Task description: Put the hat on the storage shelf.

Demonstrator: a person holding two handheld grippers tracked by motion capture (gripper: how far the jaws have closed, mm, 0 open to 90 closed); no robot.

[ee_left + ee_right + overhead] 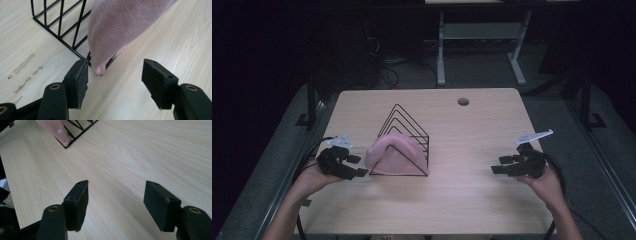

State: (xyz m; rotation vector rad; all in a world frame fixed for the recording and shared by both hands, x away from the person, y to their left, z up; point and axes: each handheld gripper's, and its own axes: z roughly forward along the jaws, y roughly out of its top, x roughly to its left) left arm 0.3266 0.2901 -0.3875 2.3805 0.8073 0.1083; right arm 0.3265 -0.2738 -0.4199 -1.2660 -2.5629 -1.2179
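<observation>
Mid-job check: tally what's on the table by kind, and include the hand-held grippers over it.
Black wire rack: 1
Pink cloth, draped on the rack: 1
Hand-held grippers, left and right, both open and empty: 2
Total: 4

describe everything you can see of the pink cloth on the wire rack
The soft pink knitted-looking cloth is draped over the lower front wires of the black triangular wire rack, forming a rounded mound. It hangs down the rack's left side, one drooping end reaching nearly to the light wooden table. The left gripper view shows a fine woven texture and a darker pink edge at its tip. The left hand-held gripper is just beside it, jaws open, not gripping it.
</observation>
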